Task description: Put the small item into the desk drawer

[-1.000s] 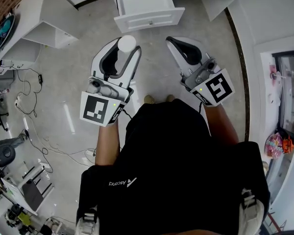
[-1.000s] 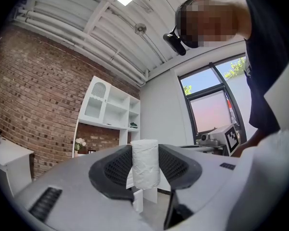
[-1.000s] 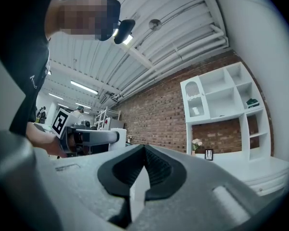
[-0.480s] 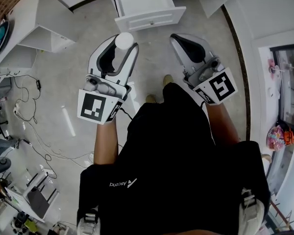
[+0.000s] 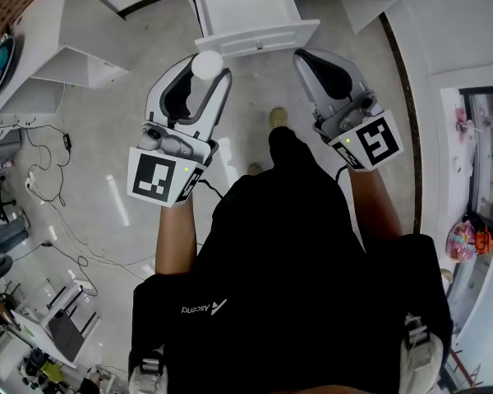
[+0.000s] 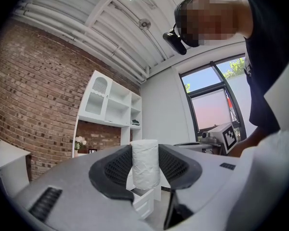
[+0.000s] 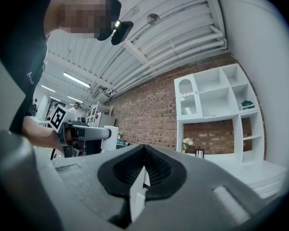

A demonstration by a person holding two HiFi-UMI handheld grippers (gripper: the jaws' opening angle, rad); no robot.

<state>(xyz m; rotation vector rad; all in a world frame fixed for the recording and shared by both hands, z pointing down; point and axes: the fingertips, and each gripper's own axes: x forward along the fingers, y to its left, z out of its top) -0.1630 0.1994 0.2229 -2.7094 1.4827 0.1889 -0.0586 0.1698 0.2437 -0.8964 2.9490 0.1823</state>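
I hold the left gripper (image 5: 207, 72) just short of the drawer (image 5: 259, 39), on the near side of its front panel and slightly left of its centre. Its jaws pinch the small item, a white roll (image 5: 207, 61), upright between the pads. The drawer stands pulled out, and what shows of its tray looks bare. The step in hand, as I judge it, is the carry to the drawer. To do it well, I should take the roll forward over the front panel with clearance. I should bring it down inside the tray away from the walls, and part the jaws only when its base is low. A cylinder this tall is likely to tip or roll if dropped. The right gripper (image 5: 308, 60) hovers near the drawer's right front corner. Its jaws are pressed together on nothing, and it should stay clear of the front panel. The head view alone shows the drawer's opening and how both grippers stand to it, but it gives only the round top of the roll. The left gripper view shows the roll's full height, its crinkled surface and both pads bearing on its sides. The right gripper view confirms that no gap lies between its own pads, and shows the left gripper side-on with the roll.
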